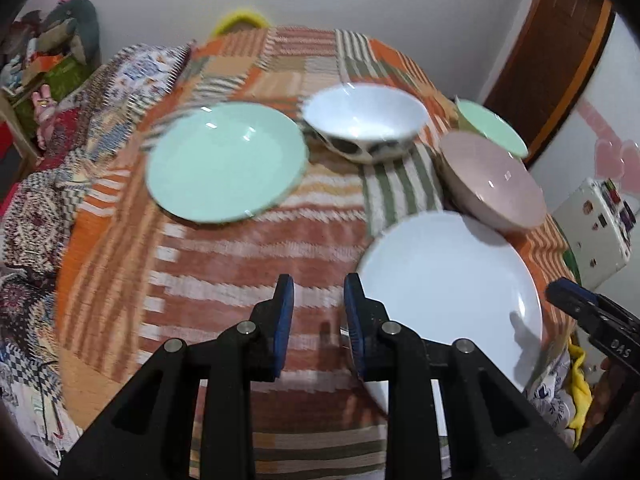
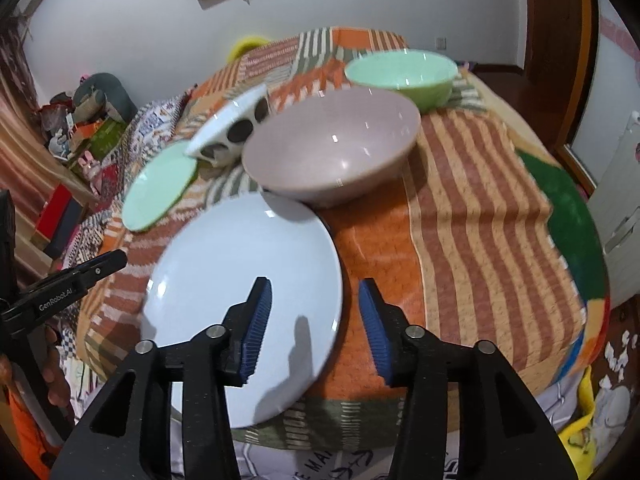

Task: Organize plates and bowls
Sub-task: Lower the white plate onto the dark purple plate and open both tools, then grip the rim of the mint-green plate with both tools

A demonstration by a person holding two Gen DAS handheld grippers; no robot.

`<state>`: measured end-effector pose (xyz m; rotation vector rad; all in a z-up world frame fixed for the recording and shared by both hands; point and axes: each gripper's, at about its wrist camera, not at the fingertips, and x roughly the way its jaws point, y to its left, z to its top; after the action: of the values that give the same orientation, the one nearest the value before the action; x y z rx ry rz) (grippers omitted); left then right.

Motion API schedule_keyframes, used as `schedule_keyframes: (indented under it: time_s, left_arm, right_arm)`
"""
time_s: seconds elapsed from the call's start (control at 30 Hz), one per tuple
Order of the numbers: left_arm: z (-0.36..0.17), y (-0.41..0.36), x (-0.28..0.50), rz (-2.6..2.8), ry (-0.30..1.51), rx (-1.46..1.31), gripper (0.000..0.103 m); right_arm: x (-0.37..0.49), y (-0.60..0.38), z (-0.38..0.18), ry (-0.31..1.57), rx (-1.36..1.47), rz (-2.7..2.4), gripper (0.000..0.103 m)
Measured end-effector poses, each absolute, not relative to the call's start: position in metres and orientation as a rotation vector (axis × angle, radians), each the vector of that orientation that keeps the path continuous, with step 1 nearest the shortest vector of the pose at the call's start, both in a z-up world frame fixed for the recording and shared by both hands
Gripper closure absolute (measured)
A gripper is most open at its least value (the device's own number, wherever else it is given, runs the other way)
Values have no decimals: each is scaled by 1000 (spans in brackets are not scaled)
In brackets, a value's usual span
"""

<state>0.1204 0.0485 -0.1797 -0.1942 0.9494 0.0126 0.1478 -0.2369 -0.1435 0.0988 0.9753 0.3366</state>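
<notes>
1. Grippers hang over a table draped in a striped orange cloth (image 2: 460, 208), both empty: the left gripper (image 1: 319, 320) with its blue pads a narrow gap apart and nothing between them, the right gripper (image 2: 316, 332) with its pads spread wider, also on nothing.
2. White plate (image 2: 240, 292) lies flat at the near edge of the table, directly below the right gripper; the left gripper hangs just beside its left rim.
3. Pink bowl (image 2: 332, 152) sits upright just beyond the white plate, its base at the plate's far rim.
4. Green bowl (image 2: 404, 72) stands behind the pink bowl, farther from the white plate.
5. White bowl with dark spots (image 1: 366, 124) sits beyond the white plate and to the left of the pink bowl.
6. Green plate (image 1: 226, 162) lies flat to the far left of the white plate, well apart from it and beside the spotted bowl.
</notes>
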Motion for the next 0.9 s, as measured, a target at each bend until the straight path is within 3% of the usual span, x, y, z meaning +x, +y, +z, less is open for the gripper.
schedule_keyframes:
  time_s: [0.47, 0.9]
  left_arm:
    - [-158, 158, 126, 218, 870, -238, 63]
    - [-195, 227, 183, 241, 926, -267, 63]
  right_arm:
    - [172, -154, -115, 891, 27, 517, 54]
    - [220, -65, -140, 953, -77, 594, 53]
